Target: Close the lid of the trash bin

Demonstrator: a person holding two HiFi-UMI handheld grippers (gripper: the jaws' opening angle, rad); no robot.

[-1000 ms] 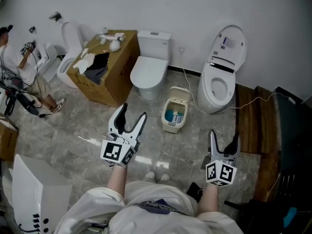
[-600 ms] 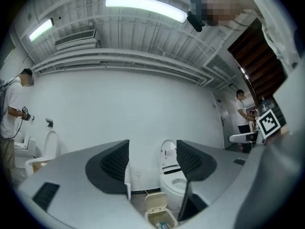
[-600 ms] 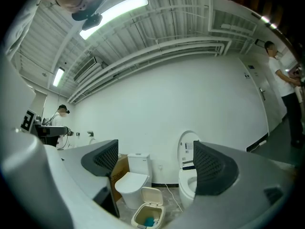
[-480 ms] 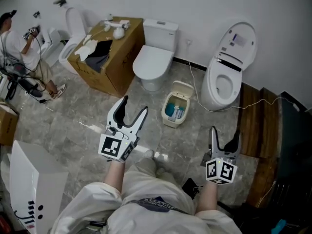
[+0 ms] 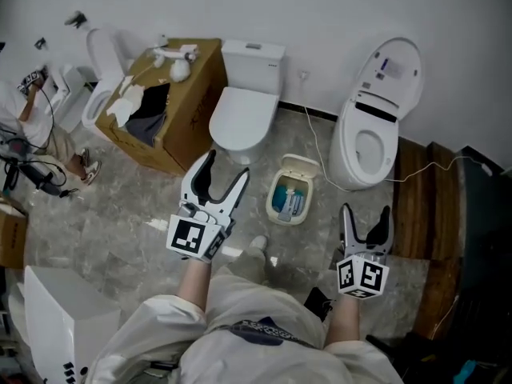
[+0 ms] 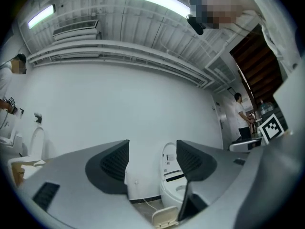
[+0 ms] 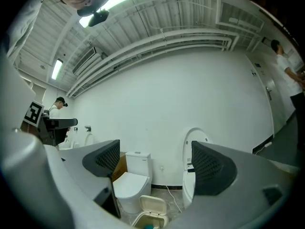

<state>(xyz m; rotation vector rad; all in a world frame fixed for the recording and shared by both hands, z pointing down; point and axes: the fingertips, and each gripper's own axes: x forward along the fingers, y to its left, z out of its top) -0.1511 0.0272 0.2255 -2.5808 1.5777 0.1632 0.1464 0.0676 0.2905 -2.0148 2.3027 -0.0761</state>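
Observation:
A small cream trash bin (image 5: pixel 288 200) stands on the floor between two toilets, its lid (image 5: pixel 298 166) tipped up and back, blue and white things inside. The bin also shows low in the right gripper view (image 7: pixel 148 216), and its lid in the left gripper view (image 6: pixel 166 217). My left gripper (image 5: pixel 223 177) is open, held above the floor just left of the bin. My right gripper (image 5: pixel 365 217) is open too, lower right of the bin. Neither touches it.
A closed white toilet (image 5: pixel 237 109) stands left of the bin, an open-lidded toilet (image 5: pixel 373 126) right of it with a cable (image 5: pixel 320 150) along the floor. A cardboard box (image 5: pixel 160 106) sits further left. A person (image 5: pixel 40 114) stands at the far left. Dark wooden boards (image 5: pixel 412 206) lie at right.
The person holding the grippers has stepped forward, so the bin sits closer to both grippers. The left gripper has risen toward the bin. The lid stays up.

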